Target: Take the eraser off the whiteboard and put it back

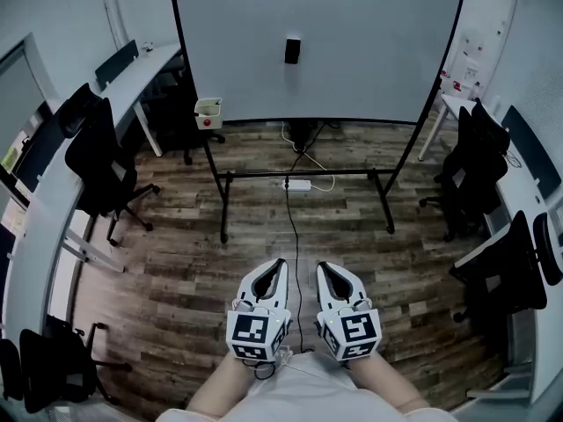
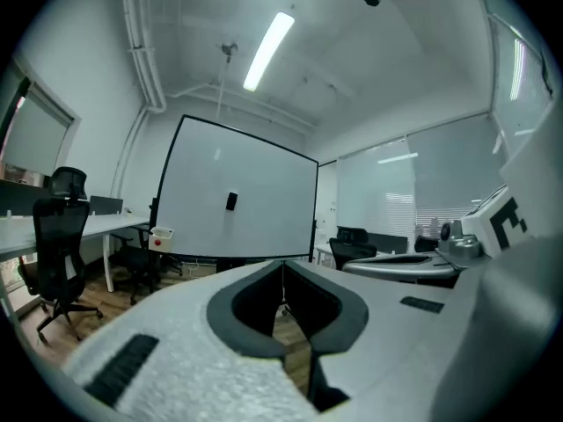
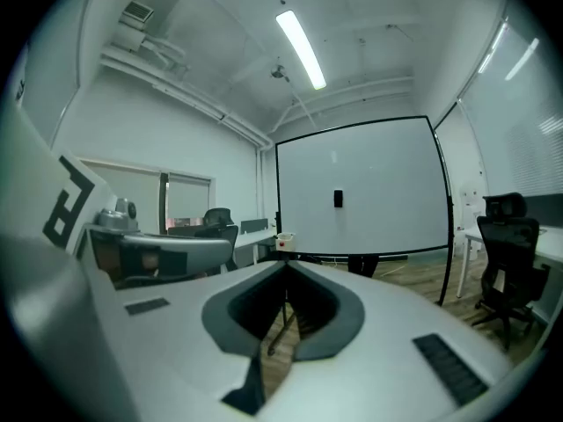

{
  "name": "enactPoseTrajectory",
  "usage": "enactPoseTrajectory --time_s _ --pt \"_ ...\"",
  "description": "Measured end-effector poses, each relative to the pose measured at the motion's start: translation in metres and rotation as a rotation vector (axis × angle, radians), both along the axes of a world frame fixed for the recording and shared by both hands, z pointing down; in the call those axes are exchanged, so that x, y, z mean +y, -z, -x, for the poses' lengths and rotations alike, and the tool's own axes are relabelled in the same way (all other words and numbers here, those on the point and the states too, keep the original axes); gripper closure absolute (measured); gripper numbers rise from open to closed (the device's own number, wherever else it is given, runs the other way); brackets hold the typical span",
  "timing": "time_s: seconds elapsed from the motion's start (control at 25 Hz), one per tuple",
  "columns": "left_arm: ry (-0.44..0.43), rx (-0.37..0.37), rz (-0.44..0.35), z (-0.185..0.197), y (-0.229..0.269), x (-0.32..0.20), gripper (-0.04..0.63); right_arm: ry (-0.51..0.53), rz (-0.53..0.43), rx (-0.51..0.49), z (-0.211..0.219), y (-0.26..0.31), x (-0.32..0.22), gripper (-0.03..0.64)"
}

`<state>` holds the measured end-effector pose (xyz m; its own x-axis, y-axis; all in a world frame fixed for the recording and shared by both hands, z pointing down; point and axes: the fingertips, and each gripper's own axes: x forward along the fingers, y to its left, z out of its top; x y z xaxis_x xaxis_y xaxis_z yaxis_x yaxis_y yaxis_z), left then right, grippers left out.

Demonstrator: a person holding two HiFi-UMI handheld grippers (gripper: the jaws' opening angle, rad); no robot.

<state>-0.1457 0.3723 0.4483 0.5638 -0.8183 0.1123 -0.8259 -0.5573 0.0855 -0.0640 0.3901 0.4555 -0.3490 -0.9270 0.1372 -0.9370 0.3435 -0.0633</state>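
— What's the floor like?
— It's a dark, streaky wood-plank floor (image 1: 176, 236). A white power strip (image 1: 297, 185) and its cable lie on it.
— Any furniture?
— White desks (image 1: 40, 227) run along the left wall, and there are black office chairs (image 1: 101, 161) on both sides.
— And the light?
— One ceiling strip light (image 2: 268, 49) is lit. A side window (image 2: 387, 196) has blinds.

Small dark eraser (image 1: 292, 50) clings upright, seemingly mid-upper on the whiteboard (image 1: 369, 51).

No word, number or brand can be read anywhere. The left marker cube (image 1: 258, 334) and the right marker cube (image 1: 353, 332) bear only black-and-white square patterns. The wall sheets (image 1: 470, 67) at two o'clock are too small to read.
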Motion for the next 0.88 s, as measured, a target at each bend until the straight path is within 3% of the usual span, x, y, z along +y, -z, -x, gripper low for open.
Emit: enactPoseTrajectory --time_s 0.48,0.88 --pt "0.007 0.029 0.069 0.064 -0.028 -0.031 0.577 -0.004 0.08 -0.041 0.056 -0.031 -0.026 0.589" --pt "0.051 0.019 0.065 0.039 -0.037 -0.103 0.577 0.043 0.079 -0.052 0.029 -0.045 -0.105 0.589"
